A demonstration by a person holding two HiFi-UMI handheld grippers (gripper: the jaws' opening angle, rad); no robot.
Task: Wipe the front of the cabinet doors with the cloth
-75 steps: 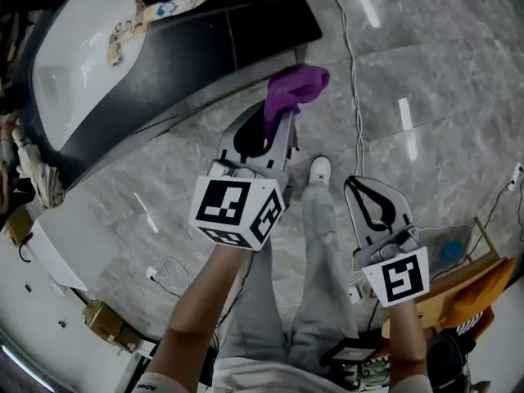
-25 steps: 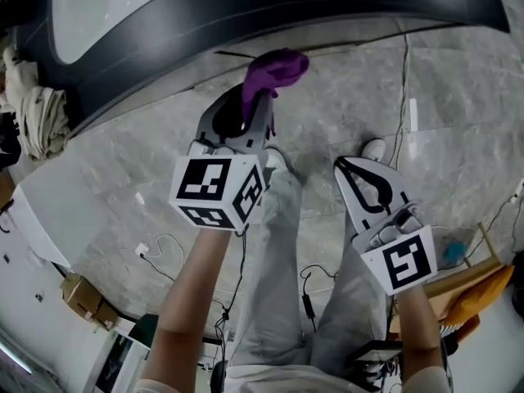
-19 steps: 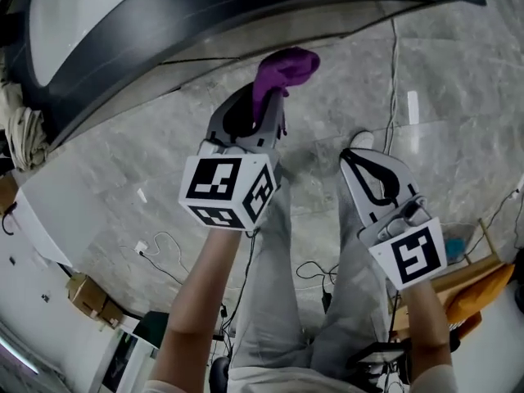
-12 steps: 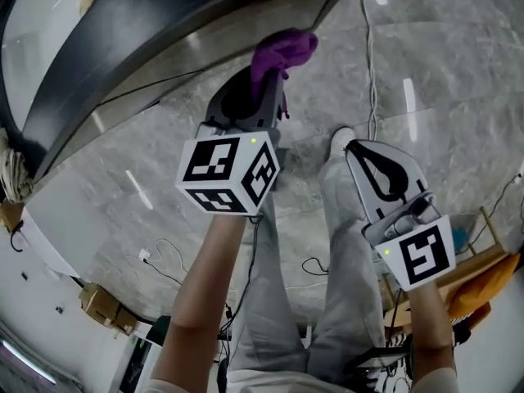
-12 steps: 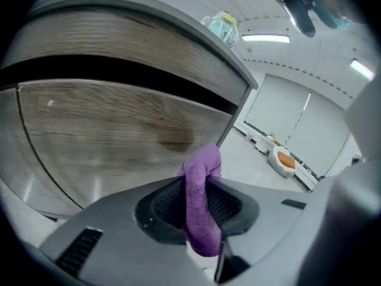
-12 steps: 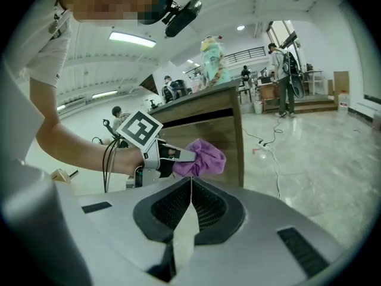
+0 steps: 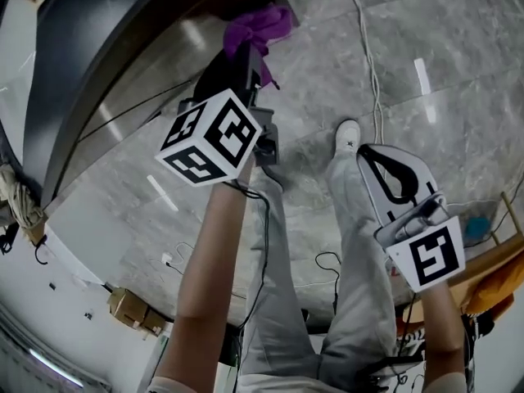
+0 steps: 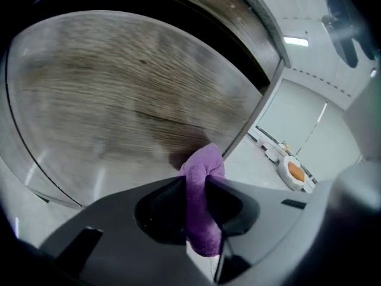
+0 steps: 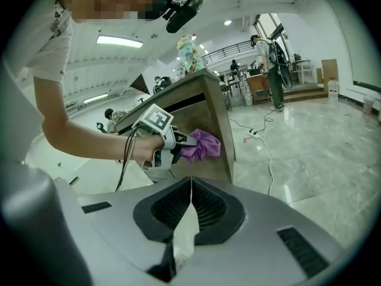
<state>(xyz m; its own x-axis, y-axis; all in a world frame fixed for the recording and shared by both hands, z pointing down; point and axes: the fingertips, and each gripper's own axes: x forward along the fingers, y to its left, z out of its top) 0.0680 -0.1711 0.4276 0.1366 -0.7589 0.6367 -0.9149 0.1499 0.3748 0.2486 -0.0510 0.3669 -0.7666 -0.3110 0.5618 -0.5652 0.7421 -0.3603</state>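
A purple cloth [image 7: 260, 24] is pinched in my left gripper [image 7: 249, 52], which is shut on it. In the left gripper view the cloth [image 8: 202, 174] sticks out past the jaws, right at the wood-grain cabinet door [image 8: 119, 94] near its right edge. From the right gripper view, the cloth [image 9: 201, 145] is seen pressed to the cabinet front [image 9: 215, 137], with the left gripper [image 9: 178, 142] behind it. My right gripper [image 7: 368, 151] hangs low over the floor, shut and empty, its jaws [image 9: 191, 182] closed together.
Grey marble floor with cables [image 7: 370, 64] runs beside the cabinet. The person's legs and white shoe [image 7: 347, 134] stand between the grippers. A cardboard box [image 7: 131, 309] lies at the lower left. A bottle [image 9: 186, 51] stands on the cabinet top; people [image 9: 271, 58] stand far behind.
My left gripper has carried the purple cloth up and left, from over the floor to the cabinet door. The right gripper stayed shut and low.
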